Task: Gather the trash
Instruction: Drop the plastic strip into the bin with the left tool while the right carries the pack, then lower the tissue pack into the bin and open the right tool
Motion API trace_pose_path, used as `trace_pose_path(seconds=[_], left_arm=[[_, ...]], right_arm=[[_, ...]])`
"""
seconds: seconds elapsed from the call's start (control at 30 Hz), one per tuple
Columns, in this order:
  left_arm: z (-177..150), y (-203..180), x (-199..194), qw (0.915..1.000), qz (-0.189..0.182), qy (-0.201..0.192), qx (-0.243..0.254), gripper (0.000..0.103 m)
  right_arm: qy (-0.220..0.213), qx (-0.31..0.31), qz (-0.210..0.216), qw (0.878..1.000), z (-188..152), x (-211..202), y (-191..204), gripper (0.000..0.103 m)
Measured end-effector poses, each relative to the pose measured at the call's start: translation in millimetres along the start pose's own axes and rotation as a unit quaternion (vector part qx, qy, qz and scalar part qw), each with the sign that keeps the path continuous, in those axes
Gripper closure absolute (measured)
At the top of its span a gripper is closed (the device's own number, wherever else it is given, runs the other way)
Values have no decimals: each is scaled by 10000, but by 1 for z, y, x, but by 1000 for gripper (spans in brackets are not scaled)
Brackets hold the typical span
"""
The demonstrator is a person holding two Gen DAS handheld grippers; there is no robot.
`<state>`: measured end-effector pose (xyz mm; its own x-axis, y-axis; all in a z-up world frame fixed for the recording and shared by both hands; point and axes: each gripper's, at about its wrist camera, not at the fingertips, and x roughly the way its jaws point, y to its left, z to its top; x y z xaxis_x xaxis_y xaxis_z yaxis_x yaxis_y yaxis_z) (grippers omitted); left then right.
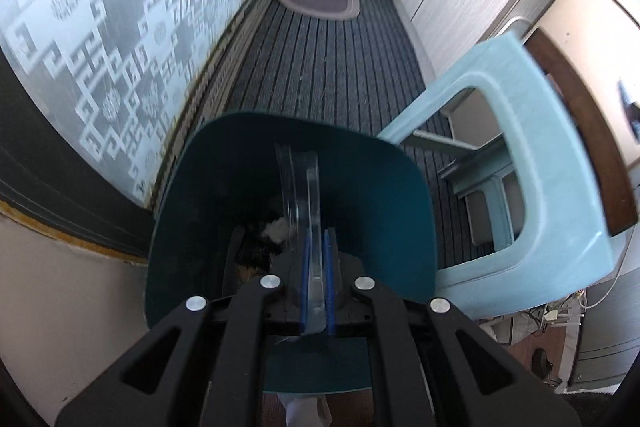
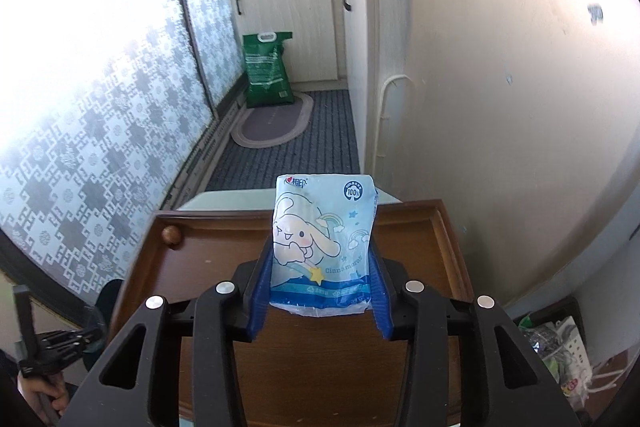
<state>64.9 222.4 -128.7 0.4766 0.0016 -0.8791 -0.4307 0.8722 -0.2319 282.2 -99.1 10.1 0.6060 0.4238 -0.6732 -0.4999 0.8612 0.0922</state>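
The left gripper point(image 1: 316, 259) is clenched on the edge of a clear plastic piece point(image 1: 300, 187), perhaps a flattened cup or a thin lid; I cannot tell which. It hangs over the open mouth of the teal trash bin point(image 1: 384, 195), where dark waste and something white already lie at the bottom. This plastic looks very light, thin and smooth, so I judge it can slip or bend between the pads; holding it by the flat edge, as here, seems the right way.

The right gripper point(image 2: 320, 283) holds a tissue pack point(image 2: 320, 239) with a cartoon print above the brown wooden table point(image 2: 208, 255). The blue pads point(image 2: 262, 287) press its two lower sides, and the pack stands upright between them. It looks almost empty, soft and crinkly, light like paper. A soft film like this gives way under pressure, so I think a grip low across the body is safer than one at a corner. The bin is not seen from this side.
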Motion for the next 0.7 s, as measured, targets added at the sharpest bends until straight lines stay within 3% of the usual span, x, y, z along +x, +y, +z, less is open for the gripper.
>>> trace_pose_path(seconds=[0.2, 0.33, 0.4, 0.5, 0.6, 0.7], left_arm=[[-3, 2, 26, 9988, 198, 443, 14, 95], [-2, 3, 19, 9992, 247, 317, 4, 95], [-1, 0, 5, 9997, 217, 7, 62, 96], [1, -10, -42, 9942, 170, -1049, 188, 96], [-3, -19, -96, 9766, -27, -2127, 320, 96], [-10, -25, -129, 9590, -215, -2799, 388, 96]], right_arm=[[-29, -371, 494, 9981, 1, -12, 40, 60], [-44, -606, 817, 9948, 1, -19, 69, 60], [-29, -791, 952, 9923, -2, -21, 86, 60], [44, -1066, 1087, 9883, -8, -22, 109, 60], [142, -1340, 1263, 9828, -17, -21, 136, 60], [175, -1565, 1431, 9771, -25, -21, 156, 60]])
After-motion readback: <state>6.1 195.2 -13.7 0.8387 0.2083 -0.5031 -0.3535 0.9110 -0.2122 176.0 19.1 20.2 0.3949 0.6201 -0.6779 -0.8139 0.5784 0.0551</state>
